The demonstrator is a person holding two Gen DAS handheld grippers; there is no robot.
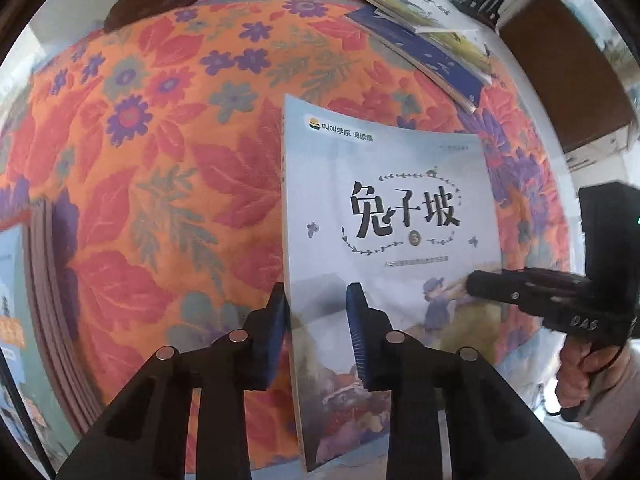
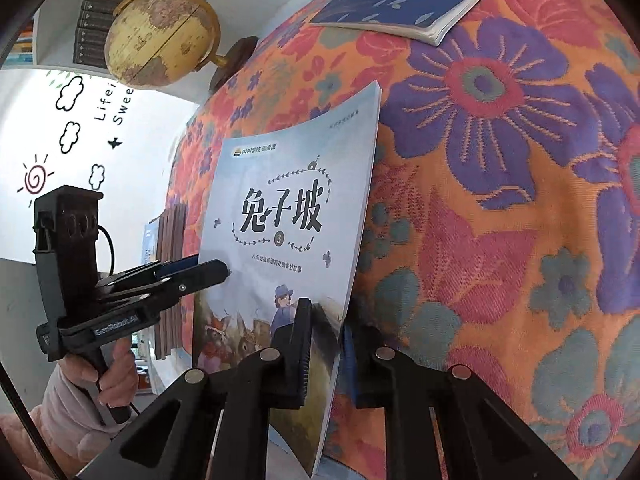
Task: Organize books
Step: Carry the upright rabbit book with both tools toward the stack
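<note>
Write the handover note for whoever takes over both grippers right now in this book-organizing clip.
Left gripper: shut on the spine edge of the light-blue picture book.
Right gripper: shut on the opposite, page edge of the same book. The book is held tilted up over the floral tablecloth, carried by both grippers.
Elsewhere: a pile of thin books lies loose and askew at the far side, a dark-blue one lowest; a stack of brown-edged books stands at the left edge, near the globe.
Done: one book picked up.
Left: place it, probably with the stack, then fetch the far pile.

"兔子坡 3" on book (image 1: 396,208) cover
</note>
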